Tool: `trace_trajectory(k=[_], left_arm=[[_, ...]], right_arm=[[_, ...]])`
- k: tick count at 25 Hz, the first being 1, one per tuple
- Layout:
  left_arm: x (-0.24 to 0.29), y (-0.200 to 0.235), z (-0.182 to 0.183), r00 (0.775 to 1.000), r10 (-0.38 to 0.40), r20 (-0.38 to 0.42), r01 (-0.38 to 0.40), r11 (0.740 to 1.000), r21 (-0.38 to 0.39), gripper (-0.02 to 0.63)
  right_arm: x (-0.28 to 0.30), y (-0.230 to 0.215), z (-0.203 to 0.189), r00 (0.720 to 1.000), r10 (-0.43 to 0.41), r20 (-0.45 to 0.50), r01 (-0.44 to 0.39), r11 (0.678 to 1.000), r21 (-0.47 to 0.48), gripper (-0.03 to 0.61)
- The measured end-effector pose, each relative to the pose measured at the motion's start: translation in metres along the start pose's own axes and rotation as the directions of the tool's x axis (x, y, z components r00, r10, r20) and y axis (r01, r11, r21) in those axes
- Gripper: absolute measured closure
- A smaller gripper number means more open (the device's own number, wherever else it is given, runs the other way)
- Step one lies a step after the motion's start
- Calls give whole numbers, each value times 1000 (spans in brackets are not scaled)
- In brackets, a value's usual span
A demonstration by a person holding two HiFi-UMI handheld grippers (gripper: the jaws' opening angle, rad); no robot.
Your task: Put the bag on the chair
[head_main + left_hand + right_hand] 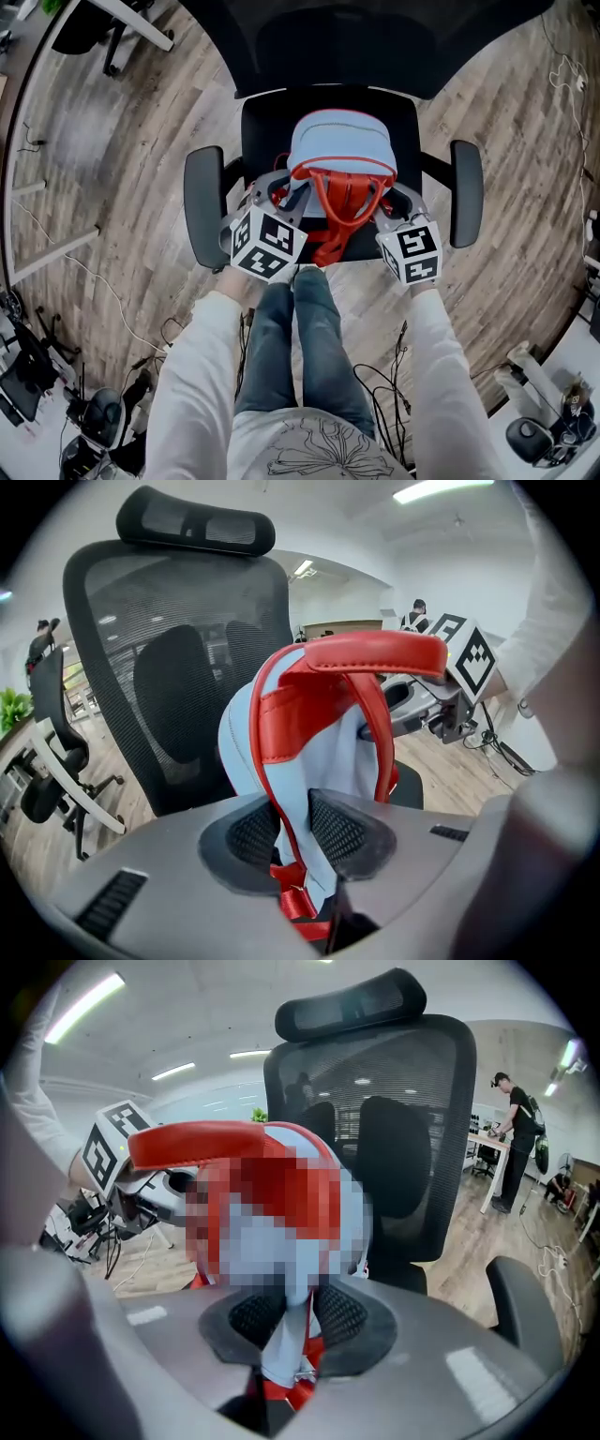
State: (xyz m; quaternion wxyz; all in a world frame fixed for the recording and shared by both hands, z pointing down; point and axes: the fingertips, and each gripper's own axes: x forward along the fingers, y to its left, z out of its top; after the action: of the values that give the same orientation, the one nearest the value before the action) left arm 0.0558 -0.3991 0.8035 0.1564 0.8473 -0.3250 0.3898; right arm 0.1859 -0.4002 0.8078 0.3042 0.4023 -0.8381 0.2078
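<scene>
A light blue bag (339, 150) with red straps and a red handle (342, 202) rests on the seat (264, 117) of a black office chair, against its mesh backrest (169, 667). My left gripper (279, 194) is at the bag's left front and my right gripper (392, 204) at its right front. In the left gripper view, the left gripper (297, 832) is shut on a red-edged blue strap of the bag (333, 752). In the right gripper view, the right gripper (298, 1321) pinches blue fabric of the bag (286, 1335) between its pads.
The chair's armrests (203, 202) (466, 192) flank both grippers. Cables (384, 384) trail over the wooden floor by the person's legs. Another office chair (56, 761) stands to the left, and a person (514, 1138) stands by a desk at the far right.
</scene>
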Motion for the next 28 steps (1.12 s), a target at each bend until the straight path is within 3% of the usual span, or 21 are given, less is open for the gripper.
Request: trace_trajectory(k=[10, 16, 20, 28], left_arm=[[-5, -13, -16, 1000, -11, -8, 11, 998, -68, 506], [-23, -17, -18, 1000, 13, 21, -10, 989, -144, 437], [-39, -22, -22, 1000, 19, 16, -17, 991, -136, 436], [-78, -22, -24, 999, 43, 30, -37, 981, -190, 434]], right_arm=[[-8, 9, -16, 1000, -1, 3, 1, 1000, 21, 455], [-24, 14, -18, 1000, -27, 10, 27, 999, 44, 411], [-40, 20, -21, 999, -32, 23, 30, 997, 67, 390], [-80, 26, -32, 992, -125, -8, 125, 987, 105, 390]])
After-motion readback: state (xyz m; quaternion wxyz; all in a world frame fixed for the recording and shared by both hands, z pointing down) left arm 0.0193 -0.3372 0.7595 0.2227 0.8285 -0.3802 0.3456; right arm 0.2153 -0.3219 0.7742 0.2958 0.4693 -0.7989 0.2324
